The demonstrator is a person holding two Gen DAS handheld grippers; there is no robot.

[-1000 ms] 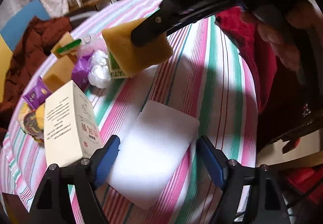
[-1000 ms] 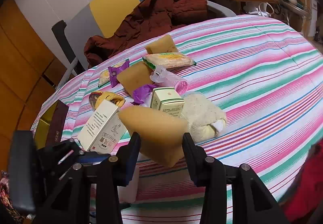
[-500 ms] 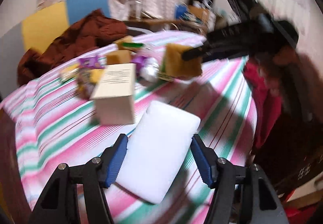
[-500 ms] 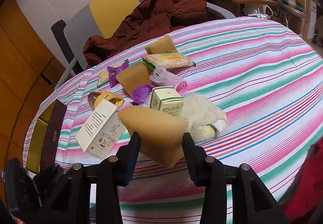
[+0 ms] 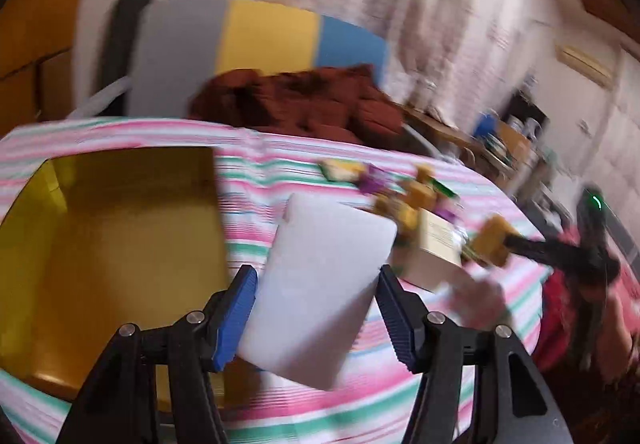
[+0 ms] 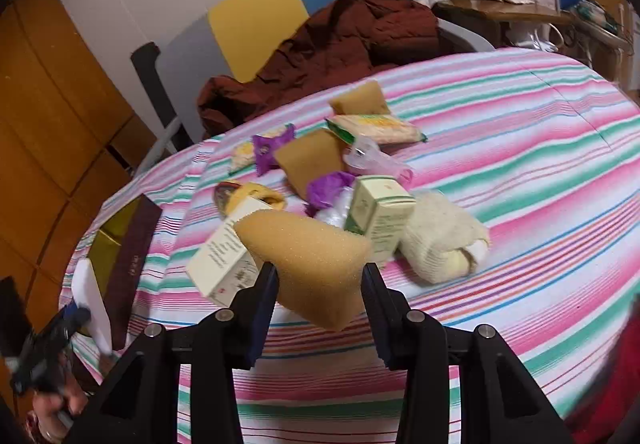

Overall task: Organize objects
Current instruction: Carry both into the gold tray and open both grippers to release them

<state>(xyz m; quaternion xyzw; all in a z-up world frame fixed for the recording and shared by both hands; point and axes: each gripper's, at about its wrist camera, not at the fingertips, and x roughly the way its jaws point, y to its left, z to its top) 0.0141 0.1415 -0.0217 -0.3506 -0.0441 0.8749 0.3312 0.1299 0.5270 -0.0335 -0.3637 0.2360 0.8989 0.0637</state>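
- Left tool [image 5: 314, 318]: blue-padded fingers clamp a white foam block [image 5: 320, 284], held off the striped worktop [image 5: 256, 160]. The view is motion-blurred.
- Gold-lined open box [image 5: 112, 244]: lies on the near left of the worktop, just left of the white foam block.
- Right tool [image 6: 320, 310]: fingers grip a tan sponge [image 6: 310, 258] by its near end, raised above the cloth.
- Cream carton [image 6: 224, 252]: lies on its side just left of and behind the tan sponge.
- Green-and-white carton [image 6: 378, 214]: stands upright just behind the sponge, to the right.
- Pale rolled cloth [image 6: 440, 240]: rests right of that carton, touching it.
- Farther clutter: more tan sponges, purple wrappers and snack packets, grouped mid-worktop.
- Brown garment [image 6: 340, 48]: heaped at the far edge, against a grey, yellow and blue chair back [image 6: 256, 20].
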